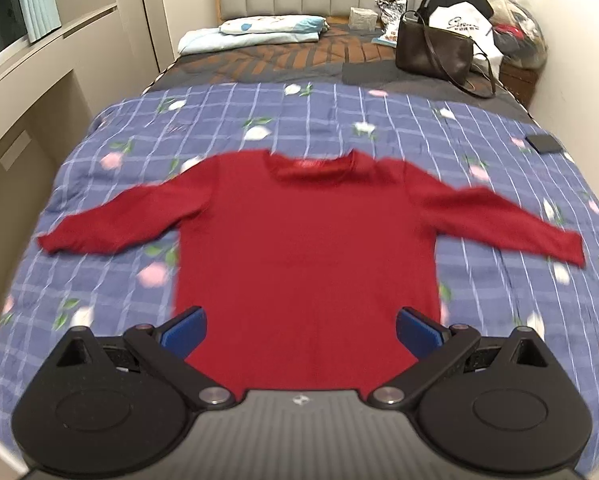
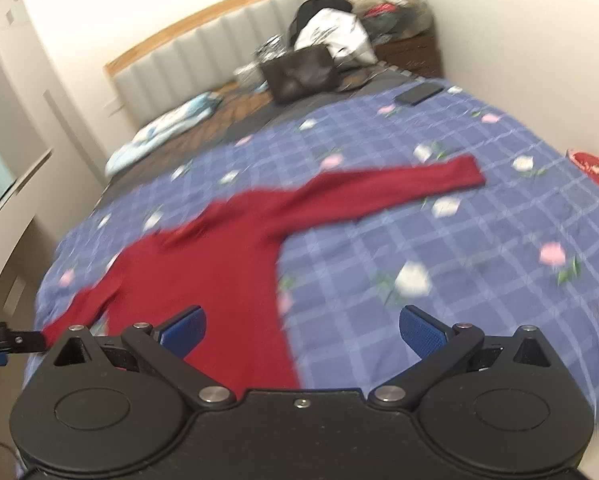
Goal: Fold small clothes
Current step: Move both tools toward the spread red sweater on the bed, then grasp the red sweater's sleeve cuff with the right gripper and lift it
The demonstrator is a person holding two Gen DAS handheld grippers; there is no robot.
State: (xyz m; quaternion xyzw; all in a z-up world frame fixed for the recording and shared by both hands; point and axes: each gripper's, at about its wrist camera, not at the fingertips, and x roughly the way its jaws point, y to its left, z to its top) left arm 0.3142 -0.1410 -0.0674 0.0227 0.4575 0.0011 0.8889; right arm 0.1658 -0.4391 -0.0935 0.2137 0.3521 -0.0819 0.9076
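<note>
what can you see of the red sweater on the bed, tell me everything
The red sweater is a plain deep-red, long-sleeved top with a round ribbed collar and a small label inside the neck; the cloth looks like a soft knit. It lies flat and unfolded on the blue checked floral quilt, collar toward the headboard, both sleeves spread out to the sides. Only the quilt touches it. Both tools are open near its hem, the left tool centred, the right tool at its right edge.

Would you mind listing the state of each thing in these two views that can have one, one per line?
Red sweater: spread flat on the quilt, front up, both sleeves out, unfolded.
Left gripper: open, holding nothing.
Right gripper: open, holding nothing.
Blue floral quilt: spread over the bed, lightly wrinkled.
Brown handbag: standing upright near the headboard; strap loose.
Pillow: lying flat at the head.
Dark phone: lying flat on the quilt.
</note>
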